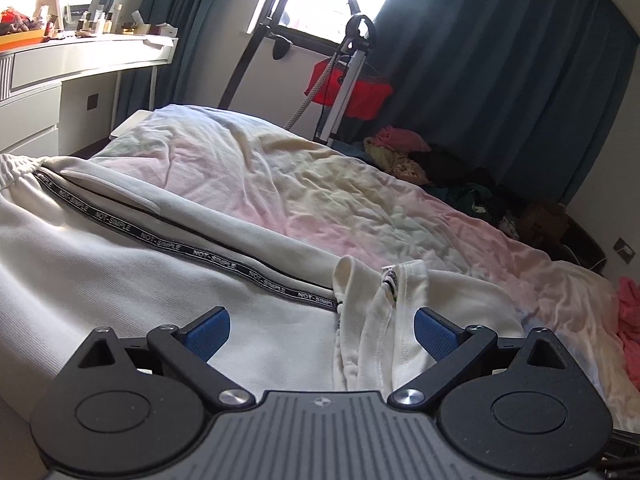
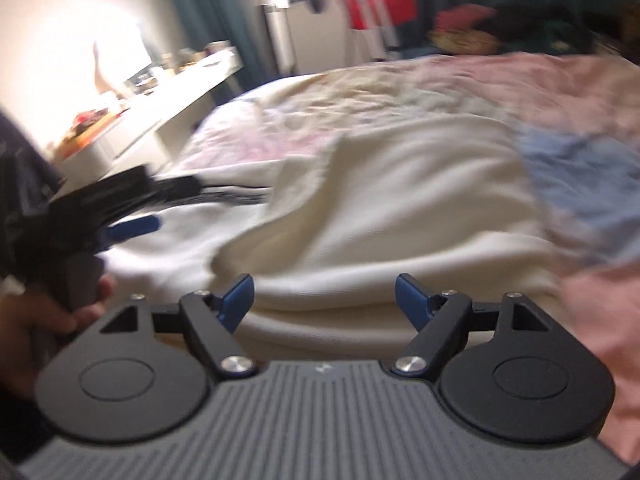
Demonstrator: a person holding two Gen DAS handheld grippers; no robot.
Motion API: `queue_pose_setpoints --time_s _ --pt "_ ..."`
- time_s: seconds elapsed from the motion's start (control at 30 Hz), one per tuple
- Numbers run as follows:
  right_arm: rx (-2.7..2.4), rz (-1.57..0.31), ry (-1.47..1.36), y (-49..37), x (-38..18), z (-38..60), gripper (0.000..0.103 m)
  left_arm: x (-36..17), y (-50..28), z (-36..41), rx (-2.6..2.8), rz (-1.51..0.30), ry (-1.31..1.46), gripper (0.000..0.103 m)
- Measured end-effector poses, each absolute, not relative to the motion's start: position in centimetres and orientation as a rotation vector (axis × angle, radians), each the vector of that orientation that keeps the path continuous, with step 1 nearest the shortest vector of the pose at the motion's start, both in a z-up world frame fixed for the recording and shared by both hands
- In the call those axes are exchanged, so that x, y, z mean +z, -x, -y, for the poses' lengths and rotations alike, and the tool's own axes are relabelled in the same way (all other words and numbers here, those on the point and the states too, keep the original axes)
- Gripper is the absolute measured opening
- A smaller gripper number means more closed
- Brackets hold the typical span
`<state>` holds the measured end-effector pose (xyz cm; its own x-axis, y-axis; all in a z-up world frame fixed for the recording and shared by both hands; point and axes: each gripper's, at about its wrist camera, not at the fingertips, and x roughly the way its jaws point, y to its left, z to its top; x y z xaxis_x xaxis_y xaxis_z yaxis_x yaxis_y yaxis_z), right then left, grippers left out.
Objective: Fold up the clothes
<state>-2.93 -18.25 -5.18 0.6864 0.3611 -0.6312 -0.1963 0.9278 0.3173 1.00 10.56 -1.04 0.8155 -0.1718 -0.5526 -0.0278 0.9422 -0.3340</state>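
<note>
A white pair of trousers (image 1: 120, 272) with a black "NOT-SIMPLE" side stripe (image 1: 192, 248) lies across the bed. Its cuff end (image 1: 376, 320) is bunched up between the blue pads of my left gripper (image 1: 322, 330), which is open just above it. The right wrist view is blurred. My right gripper (image 2: 325, 300) is open over the folded white cloth (image 2: 360, 208). The left gripper (image 2: 120, 224) shows at that view's left edge, held in a hand.
The bed has a pale pink and yellow sheet (image 1: 320, 184). A pile of coloured clothes (image 1: 404, 152) lies at its far side. A white dressing table (image 1: 80, 60) with bottles stands at the left. A garment steamer (image 1: 348, 72) stands by the dark curtains (image 1: 500, 80).
</note>
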Motion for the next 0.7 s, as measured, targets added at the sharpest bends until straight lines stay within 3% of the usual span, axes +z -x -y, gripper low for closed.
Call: queue_pose_setpoints --time_s 0.23,0.43,0.5,0.57,0.7 --pt "0.109 -0.773 -0.439 1.5 -7.4 23.4 0.079 -1.8 -0.9 -7.0 -0.206 -0.633 0.288 0.091" --pt "0.009 -0.695 -0.353 0.5 -7.0 24.0 0.079 -2.6 -1.0 -5.7 -0.239 -0.647 0.252 0.075" --pt "0.014 -0.731 -0.363 -0.2 -7.9 24.0 0.078 -2.7 -1.0 -5.4 -0.247 -0.638 0.231 0.069" --pt "0.007 -0.781 -0.364 -0.9 -9.1 23.9 0.071 -2.8 -0.8 -5.1 -0.253 -0.63 0.218 0.068" --pt "-0.025 -0.862 -0.393 -0.2 -11.5 24.3 0.07 -3.0 -0.6 -4.9 -0.281 -0.635 0.218 0.063"
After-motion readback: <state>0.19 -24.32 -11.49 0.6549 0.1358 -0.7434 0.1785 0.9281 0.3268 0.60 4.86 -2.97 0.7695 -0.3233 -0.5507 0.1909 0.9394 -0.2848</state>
